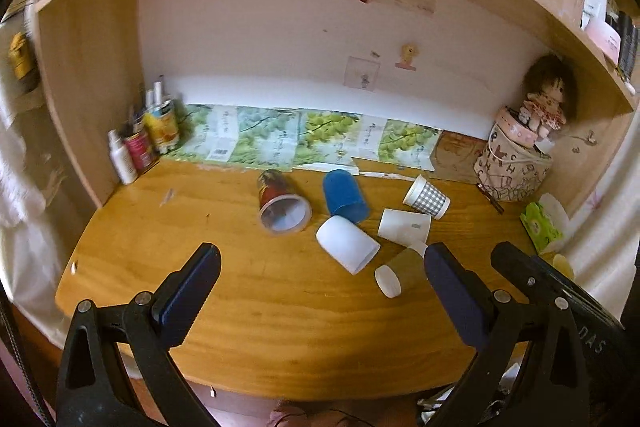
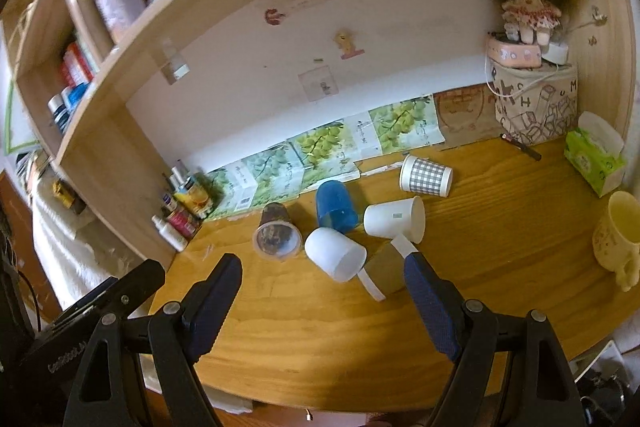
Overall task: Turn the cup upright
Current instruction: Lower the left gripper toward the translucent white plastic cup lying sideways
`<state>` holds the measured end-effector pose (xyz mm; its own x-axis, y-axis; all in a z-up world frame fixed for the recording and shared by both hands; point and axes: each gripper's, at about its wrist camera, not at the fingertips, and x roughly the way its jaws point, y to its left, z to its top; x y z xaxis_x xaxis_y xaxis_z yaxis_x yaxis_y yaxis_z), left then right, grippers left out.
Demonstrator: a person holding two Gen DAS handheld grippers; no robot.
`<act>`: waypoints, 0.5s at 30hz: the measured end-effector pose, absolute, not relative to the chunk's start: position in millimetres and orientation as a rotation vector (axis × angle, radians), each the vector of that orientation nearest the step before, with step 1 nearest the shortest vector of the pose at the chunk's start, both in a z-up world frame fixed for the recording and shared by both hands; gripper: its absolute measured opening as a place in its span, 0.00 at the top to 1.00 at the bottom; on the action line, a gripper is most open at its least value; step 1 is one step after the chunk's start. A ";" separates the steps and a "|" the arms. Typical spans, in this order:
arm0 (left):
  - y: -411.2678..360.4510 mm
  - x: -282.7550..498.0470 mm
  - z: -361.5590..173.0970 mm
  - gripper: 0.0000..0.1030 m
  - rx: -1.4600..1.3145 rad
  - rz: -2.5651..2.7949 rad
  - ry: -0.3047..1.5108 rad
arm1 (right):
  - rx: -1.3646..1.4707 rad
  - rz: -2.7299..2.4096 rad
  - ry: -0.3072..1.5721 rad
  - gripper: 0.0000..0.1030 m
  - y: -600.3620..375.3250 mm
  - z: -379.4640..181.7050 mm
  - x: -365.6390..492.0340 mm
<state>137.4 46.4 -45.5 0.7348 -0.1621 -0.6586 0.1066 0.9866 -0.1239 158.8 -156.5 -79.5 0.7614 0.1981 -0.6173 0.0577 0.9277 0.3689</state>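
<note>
Several cups lie on their sides on the wooden desk (image 1: 260, 291): a red printed cup (image 1: 280, 201), a blue cup (image 1: 344, 197), a white cup (image 1: 347, 245), a white paper cup (image 1: 404, 225), a grey checked cup (image 1: 426, 197) and a brown cup with a white rim (image 1: 400, 269). The same cups show in the right wrist view: red (image 2: 276, 231), blue (image 2: 335, 205), white (image 2: 335, 254), paper (image 2: 394, 217), checked (image 2: 426, 175), brown (image 2: 384, 269). My left gripper (image 1: 322, 269) is open and empty, short of the cups. My right gripper (image 2: 322, 277) is open and empty, its right finger (image 2: 430, 303) next to the brown cup.
Bottles and cans (image 1: 144, 139) stand at the back left. A printed box with a doll (image 1: 516, 163) stands at the back right, a green tissue pack (image 2: 594, 157) beside it. A yellow mug (image 2: 618, 235) stands upright at the right. A shelf hangs overhead.
</note>
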 end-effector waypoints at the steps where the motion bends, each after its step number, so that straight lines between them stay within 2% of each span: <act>1: 47.2 144.5 -45.8 0.02 -0.071 -0.163 0.735 | 0.390 0.068 0.708 0.19 -155.2 -80.8 165.0; 15: 43.3 234.3 -56.2 0.02 0.122 -0.388 0.812 | 0.517 -0.057 0.742 0.19 -156.8 -93.8 223.8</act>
